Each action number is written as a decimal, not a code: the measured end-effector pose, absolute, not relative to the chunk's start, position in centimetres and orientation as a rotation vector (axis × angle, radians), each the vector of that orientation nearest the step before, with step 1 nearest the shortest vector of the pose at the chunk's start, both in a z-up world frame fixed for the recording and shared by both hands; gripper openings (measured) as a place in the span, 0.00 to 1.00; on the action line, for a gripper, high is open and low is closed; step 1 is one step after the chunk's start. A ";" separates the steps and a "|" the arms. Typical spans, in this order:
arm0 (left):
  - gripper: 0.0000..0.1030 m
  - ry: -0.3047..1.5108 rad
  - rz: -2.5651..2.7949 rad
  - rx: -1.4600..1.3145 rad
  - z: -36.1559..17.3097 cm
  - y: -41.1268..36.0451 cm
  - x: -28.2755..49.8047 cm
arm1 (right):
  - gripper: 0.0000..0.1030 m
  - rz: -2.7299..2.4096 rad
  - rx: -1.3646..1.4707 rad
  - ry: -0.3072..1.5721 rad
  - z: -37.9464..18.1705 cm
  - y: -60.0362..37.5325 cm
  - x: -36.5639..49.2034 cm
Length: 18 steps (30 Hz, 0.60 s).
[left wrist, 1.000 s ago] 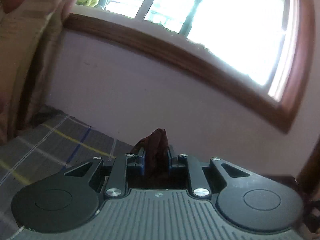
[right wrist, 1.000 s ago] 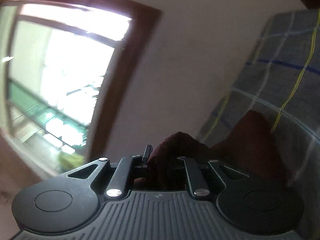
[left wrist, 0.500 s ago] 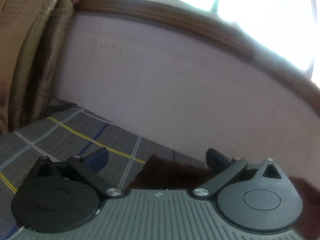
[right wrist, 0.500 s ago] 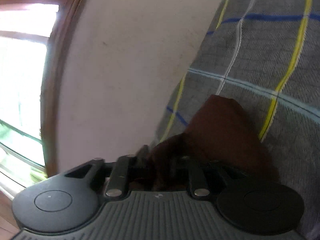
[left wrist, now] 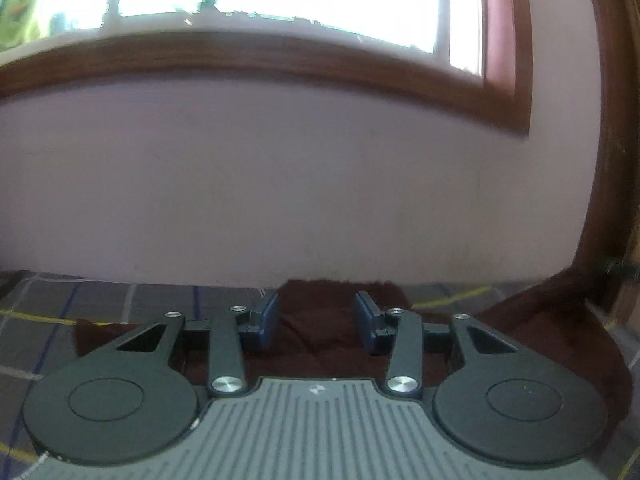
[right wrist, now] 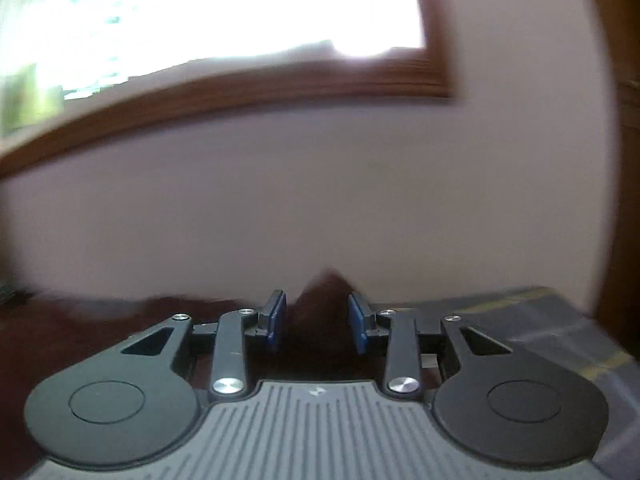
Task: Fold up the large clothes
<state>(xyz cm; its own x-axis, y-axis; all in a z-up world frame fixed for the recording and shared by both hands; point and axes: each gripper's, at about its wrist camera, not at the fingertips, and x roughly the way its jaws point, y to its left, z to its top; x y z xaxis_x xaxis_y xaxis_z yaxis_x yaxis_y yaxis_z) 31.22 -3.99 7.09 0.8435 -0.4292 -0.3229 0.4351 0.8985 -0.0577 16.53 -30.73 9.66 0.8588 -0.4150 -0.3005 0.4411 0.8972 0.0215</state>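
Note:
A dark maroon garment (left wrist: pixel 320 320) lies flat on a grey plaid bedsheet (left wrist: pixel 100 304) against the wall. My left gripper (left wrist: pixel 316 316) is open just above it, blue pads apart, holding nothing. In the right wrist view the same maroon garment (right wrist: pixel 120 316) spreads to the left, with a raised fold (right wrist: pixel 320 300) standing between the pads of my right gripper (right wrist: pixel 316 316). The right jaws are parted; the view is blurred and I cannot tell whether the pads touch the cloth.
A pale wall (left wrist: pixel 280 180) rises right behind the bed. A wood-framed window (left wrist: pixel 280 56) is above it. Dark wooden furniture (left wrist: pixel 608 160) stands at the right. The plaid sheet also shows at the right of the right wrist view (right wrist: pixel 540 320).
Both grippers let go of the maroon cloth: the left opened half a second ago, the right opened just now. Both swung round level to face the wall.

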 end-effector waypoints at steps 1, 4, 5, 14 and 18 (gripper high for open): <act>0.43 0.355 -0.433 0.027 6.6 -4.1 32.4 | 0.33 -0.493 0.102 0.296 9.8 -31.7 16.5; 0.43 0.415 -0.434 0.001 5.5 -3.9 34.8 | 0.33 -0.507 0.135 0.227 10.4 -32.4 15.5; 0.43 0.422 -0.417 0.000 5.3 -3.9 35.3 | 0.33 -0.443 0.155 0.189 10.6 -32.1 14.9; 0.42 0.420 -0.427 0.102 4.8 -5.6 37.2 | 0.08 0.144 -0.089 0.506 4.6 -24.7 23.6; 0.43 0.470 -0.372 0.122 3.3 -4.6 39.9 | 0.05 0.146 -0.174 0.580 2.4 -24.6 27.6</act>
<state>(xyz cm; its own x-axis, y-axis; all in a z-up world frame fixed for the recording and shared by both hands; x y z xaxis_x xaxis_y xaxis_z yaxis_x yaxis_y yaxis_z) 39.89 -4.60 3.34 0.8257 -0.3215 -0.4635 0.3770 0.9258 0.0294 27.56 -24.64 2.37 0.8269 0.0882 -0.5554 -0.1858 0.9750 -0.1216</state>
